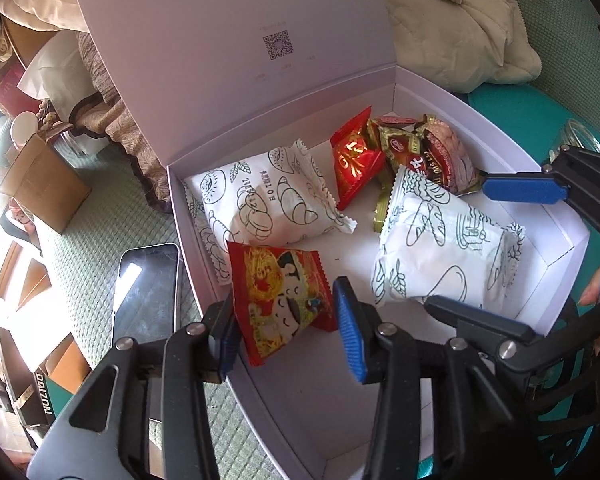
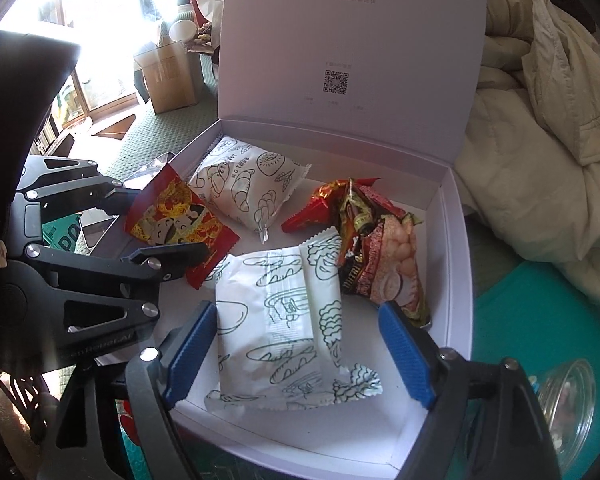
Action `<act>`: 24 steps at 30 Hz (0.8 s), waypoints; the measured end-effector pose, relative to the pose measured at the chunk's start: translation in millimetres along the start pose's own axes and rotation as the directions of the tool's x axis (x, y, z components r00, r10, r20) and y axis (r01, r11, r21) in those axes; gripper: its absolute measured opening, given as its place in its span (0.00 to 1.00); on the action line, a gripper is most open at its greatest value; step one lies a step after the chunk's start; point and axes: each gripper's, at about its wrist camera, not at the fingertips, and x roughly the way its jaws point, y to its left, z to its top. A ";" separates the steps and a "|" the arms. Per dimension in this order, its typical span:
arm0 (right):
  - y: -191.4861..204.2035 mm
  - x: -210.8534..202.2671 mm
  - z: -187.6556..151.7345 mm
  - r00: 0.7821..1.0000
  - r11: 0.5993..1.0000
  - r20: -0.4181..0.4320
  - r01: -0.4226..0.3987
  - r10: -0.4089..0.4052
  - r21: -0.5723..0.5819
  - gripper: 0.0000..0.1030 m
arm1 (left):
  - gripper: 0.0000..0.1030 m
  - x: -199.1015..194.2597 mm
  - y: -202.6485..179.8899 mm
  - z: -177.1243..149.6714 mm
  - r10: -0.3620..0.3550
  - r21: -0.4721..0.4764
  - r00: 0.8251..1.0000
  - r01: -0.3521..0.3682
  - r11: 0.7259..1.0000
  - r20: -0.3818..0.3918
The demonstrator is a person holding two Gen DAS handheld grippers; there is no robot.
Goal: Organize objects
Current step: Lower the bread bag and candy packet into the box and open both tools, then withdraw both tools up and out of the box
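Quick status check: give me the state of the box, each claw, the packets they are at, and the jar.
White box: lid up, open.
Left claw: open around the red cartoon packet, which leans on one pad.
Right claw: open, straddling the near white bread packet, which lies in the box.
Far white bread packet: lying in the box.
Glass jar: outside the box, on its side.

left wrist: close, looks steeply down from the near-left | right wrist: close, steeply down from the near-right | shared: open white cardboard box (image 1: 556,240) (image 2: 456,248) of snack packets
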 end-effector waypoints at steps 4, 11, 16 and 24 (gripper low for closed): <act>-1.4 -10.5 -0.8 1.000 1.000 0.013 0.025 -0.025 -0.001 0.82 | 0.51 -5.0 0.9 0.2 0.024 -0.001 1.000 -0.024 1.000 0.010; -3.4 -34.3 7.9 0.996 0.998 0.065 0.056 -0.056 0.013 0.82 | 0.53 -25.6 6.9 6.7 0.025 -0.009 0.999 -0.025 1.000 0.048; -2.7 -49.5 18.9 0.992 0.997 0.104 0.072 -0.074 0.021 0.82 | 0.55 -45.4 10.3 12.4 0.023 -0.025 0.996 -0.021 0.999 0.084; -0.4 -85.9 31.3 0.980 0.994 0.169 0.104 -0.107 0.027 0.83 | 0.64 -80.0 20.6 20.1 0.040 -0.065 0.988 -0.031 0.997 0.147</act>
